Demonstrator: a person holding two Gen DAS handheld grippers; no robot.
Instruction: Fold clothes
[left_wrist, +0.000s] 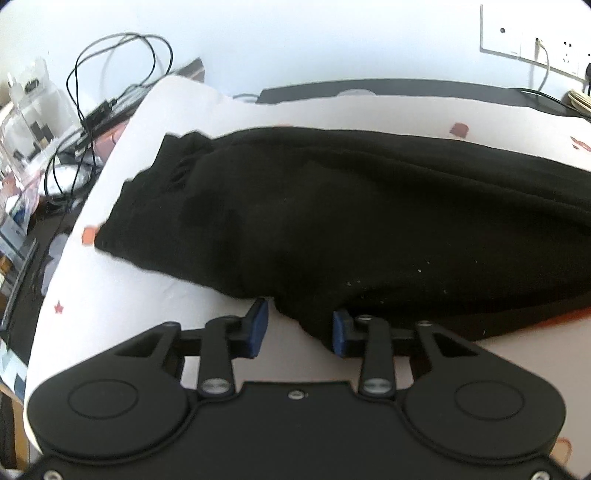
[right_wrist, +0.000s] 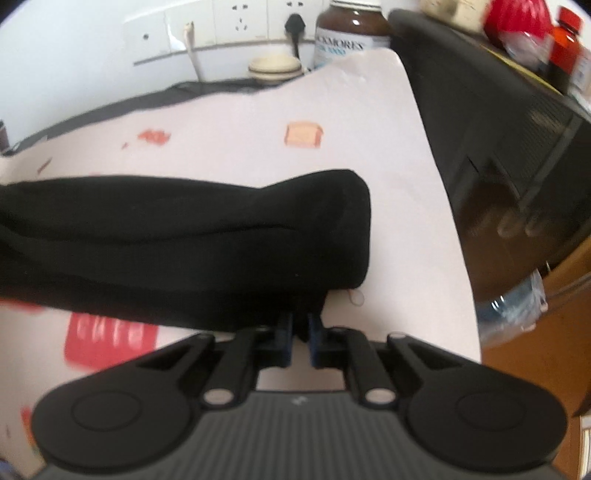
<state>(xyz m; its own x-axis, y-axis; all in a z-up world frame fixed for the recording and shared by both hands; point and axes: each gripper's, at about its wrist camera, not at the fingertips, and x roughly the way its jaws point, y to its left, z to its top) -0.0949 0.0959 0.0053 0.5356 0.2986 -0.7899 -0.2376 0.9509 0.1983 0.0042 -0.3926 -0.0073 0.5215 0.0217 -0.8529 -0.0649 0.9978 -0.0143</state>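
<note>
A brown glass supplement bottle (right_wrist: 351, 33), a cream round dish (right_wrist: 273, 68) and looping black cables (left_wrist: 110, 92) are bordering one pale printed cloth (left_wrist: 155, 295). One black folded garment (left_wrist: 351, 221) is lying across it. The left gripper (left_wrist: 300, 328), jaws narrow, is flanking its near edge; the right gripper (right_wrist: 301, 341) is pinching its hem.

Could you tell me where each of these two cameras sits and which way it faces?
Left wrist: on the left gripper, looking down along it at the black garment near its left end; own jaws apart around a fabric bulge.
Right wrist: on the right gripper, looking down at the garment's right end; own jaws shut on its near edge.
Shared: the garment, the pale patterned cloth and the wall sockets.
</note>
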